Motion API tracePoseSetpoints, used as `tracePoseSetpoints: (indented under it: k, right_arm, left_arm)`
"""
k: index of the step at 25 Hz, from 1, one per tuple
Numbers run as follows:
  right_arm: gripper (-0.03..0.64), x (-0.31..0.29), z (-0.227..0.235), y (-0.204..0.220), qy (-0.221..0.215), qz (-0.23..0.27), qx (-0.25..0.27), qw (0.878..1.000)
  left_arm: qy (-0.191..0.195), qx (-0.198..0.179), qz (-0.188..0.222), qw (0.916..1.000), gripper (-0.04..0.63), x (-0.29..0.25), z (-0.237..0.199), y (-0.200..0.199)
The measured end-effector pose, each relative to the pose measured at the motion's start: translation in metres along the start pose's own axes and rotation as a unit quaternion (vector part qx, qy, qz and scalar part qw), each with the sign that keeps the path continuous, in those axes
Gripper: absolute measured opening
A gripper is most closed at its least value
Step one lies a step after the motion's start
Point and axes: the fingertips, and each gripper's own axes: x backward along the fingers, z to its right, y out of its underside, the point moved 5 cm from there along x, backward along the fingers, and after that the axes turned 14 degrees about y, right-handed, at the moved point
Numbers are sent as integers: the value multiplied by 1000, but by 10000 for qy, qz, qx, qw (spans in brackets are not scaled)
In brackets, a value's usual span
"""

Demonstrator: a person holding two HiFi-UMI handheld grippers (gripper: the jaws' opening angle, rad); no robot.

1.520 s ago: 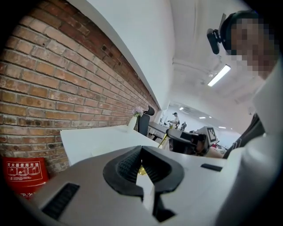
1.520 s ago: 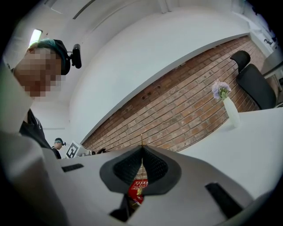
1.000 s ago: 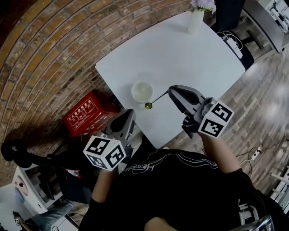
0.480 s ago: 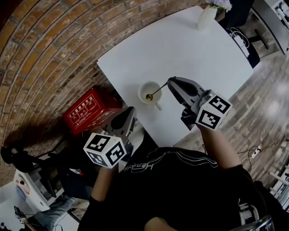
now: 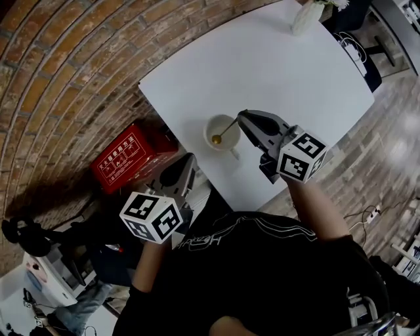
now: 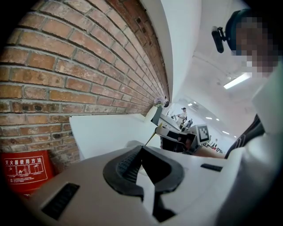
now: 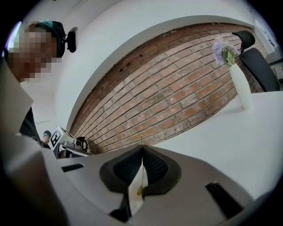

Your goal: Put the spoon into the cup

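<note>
A white cup [image 5: 226, 126] stands near the front edge of the white table [image 5: 275, 72]. My right gripper [image 5: 241, 117] is shut on the thin handle of a gold spoon [image 5: 216, 139], whose bowl shows inside the outline of the cup's rim. In the right gripper view the handle [image 7: 141, 164] runs between the shut jaws of that gripper [image 7: 142, 148], with white cup below. My left gripper [image 5: 190, 159] hangs off the table's front edge, shut with nothing in it. In the left gripper view, the spoon handle [image 6: 151, 135] slants behind my left gripper [image 6: 141, 148].
A white vase [image 5: 307, 18] with flowers stands at the table's far corner, also the vase [image 7: 241, 90] in the right gripper view. A red crate [image 5: 125, 161] sits on the floor by the brick wall. A dark chair [image 5: 354, 39] is beyond the table.
My right gripper carried the spoon from in front of the cup to over it, so the bowl now lies within the rim. The left gripper stayed put.
</note>
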Motion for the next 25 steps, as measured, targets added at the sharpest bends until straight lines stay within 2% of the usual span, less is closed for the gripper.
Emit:
tracePoseSetpoints:
  k: [11, 25]
  right_arm:
    - [0, -15, 8, 22, 51, -272, 80, 9996]
    - [0, -24, 12, 27, -14, -363, 126, 9993]
  left_arm:
    - [-88, 143, -36, 9999, 5, -4, -17, 6]
    - [-228, 283, 20, 9993, 5, 2, -27, 9]
